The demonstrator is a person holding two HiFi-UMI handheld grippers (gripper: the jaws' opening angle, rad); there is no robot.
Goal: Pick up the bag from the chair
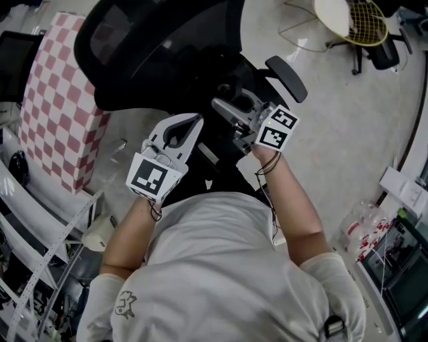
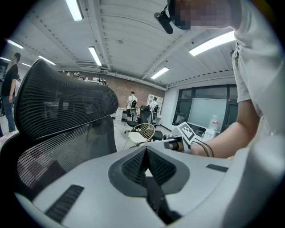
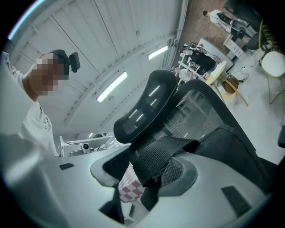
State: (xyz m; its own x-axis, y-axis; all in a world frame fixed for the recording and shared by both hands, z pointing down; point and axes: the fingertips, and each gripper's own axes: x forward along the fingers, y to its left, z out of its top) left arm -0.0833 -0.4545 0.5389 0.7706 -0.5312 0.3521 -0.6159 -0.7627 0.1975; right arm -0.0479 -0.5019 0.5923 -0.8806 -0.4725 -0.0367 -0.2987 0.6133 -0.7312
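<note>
The black mesh office chair point(image 1: 167, 47) stands right in front of me. The bag is a dark mass on its seat point(image 1: 217, 157), hard to tell from the black chair. My right gripper point(image 1: 226, 111) is shut on the bag's wide black webbing strap point(image 3: 164, 156), which crosses its jaws point(image 3: 147, 178). My left gripper point(image 1: 194, 123) is over the seat to the left, with its jaws shut point(image 2: 146, 153). A thin dark strip runs between them, and I cannot tell if it is a strap. The chair back point(image 2: 58, 107) rises left of it.
A pink-and-white checkered box point(image 1: 60, 100) stands left of the chair. The chair's armrest point(image 1: 286, 77) juts out on the right. A racket point(image 1: 364, 20) lies on the floor behind. White shelving point(image 1: 40, 247) is at my left, bottles point(image 1: 364, 230) at my right. People stand far off point(image 2: 132, 100).
</note>
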